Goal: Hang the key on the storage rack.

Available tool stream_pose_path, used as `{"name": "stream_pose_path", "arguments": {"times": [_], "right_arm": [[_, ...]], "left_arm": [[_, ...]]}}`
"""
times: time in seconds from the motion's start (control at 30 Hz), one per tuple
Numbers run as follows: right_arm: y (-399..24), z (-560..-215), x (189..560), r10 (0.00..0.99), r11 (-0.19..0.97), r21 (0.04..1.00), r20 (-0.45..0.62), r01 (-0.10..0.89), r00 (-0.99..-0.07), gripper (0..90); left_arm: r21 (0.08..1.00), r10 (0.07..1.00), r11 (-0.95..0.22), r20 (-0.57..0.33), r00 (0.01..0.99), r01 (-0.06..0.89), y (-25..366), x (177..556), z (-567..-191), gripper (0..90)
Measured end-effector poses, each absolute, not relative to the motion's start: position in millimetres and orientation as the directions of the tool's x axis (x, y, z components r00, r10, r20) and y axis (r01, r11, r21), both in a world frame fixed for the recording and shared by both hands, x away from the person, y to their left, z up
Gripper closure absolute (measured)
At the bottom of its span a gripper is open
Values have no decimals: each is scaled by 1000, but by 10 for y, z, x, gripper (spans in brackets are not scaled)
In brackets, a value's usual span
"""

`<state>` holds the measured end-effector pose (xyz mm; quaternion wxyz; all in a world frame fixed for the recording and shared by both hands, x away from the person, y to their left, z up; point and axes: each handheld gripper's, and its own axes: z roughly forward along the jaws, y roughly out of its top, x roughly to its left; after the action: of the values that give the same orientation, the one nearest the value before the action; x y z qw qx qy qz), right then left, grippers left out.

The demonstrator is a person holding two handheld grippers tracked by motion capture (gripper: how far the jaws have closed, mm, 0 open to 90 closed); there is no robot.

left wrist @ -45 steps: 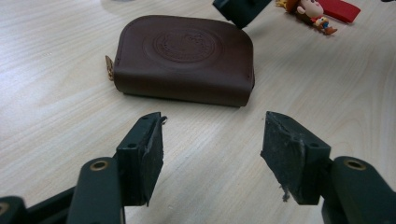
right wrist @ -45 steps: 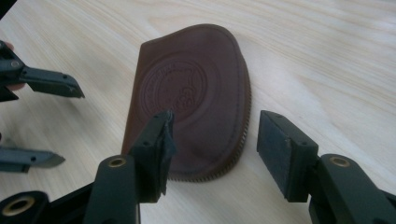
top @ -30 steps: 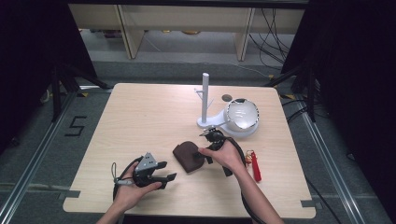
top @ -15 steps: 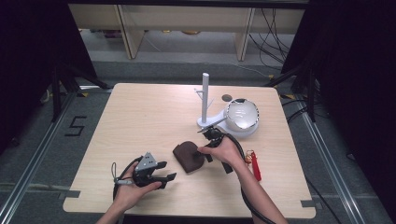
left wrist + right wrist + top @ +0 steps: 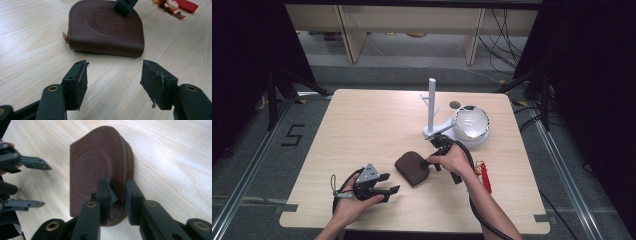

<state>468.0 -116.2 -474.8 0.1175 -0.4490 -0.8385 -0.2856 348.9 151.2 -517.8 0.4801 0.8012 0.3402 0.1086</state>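
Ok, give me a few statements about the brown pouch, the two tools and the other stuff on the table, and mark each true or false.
1. The right tool has just been closing and now pinches an edge of the brown pouch. True.
2. The left tool grips the pouch. False: its jaws stand open over bare table, short of the pouch.
3. The pouch bears an embossed round emblem. True.
4. The red strap lies on top of the pouch. False: it lies apart, on the table to the pouch's right.
5. A white post stand rises on the table beyond the pouch. True.
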Motion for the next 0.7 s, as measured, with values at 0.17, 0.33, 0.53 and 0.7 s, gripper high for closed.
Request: {"name": "stream_pose_path", "arguments": {"times": [0.17,0.33,0.53,0.7], "right_arm": [[-1116,-4574,4591,657,480,414,415,773,-630,832],[-1064,-4258,4401,644,580,507,194,638,-740,857],[-1148,-4083,4253,616,665,540,-5,516,-788,856],[-1305,-4003,4213,573,720,558,-141,413,-808,855]], "left_arm": [[844,657,-304,-150,739,442,1546,3477,-5178,372],[844,653,-299,-159,740,445,1595,3458,-5173,372],[844,665,-294,-157,730,449,1639,3460,-5170,372],[847,675,-284,-156,721,449,1656,3459,-5179,371]]}}
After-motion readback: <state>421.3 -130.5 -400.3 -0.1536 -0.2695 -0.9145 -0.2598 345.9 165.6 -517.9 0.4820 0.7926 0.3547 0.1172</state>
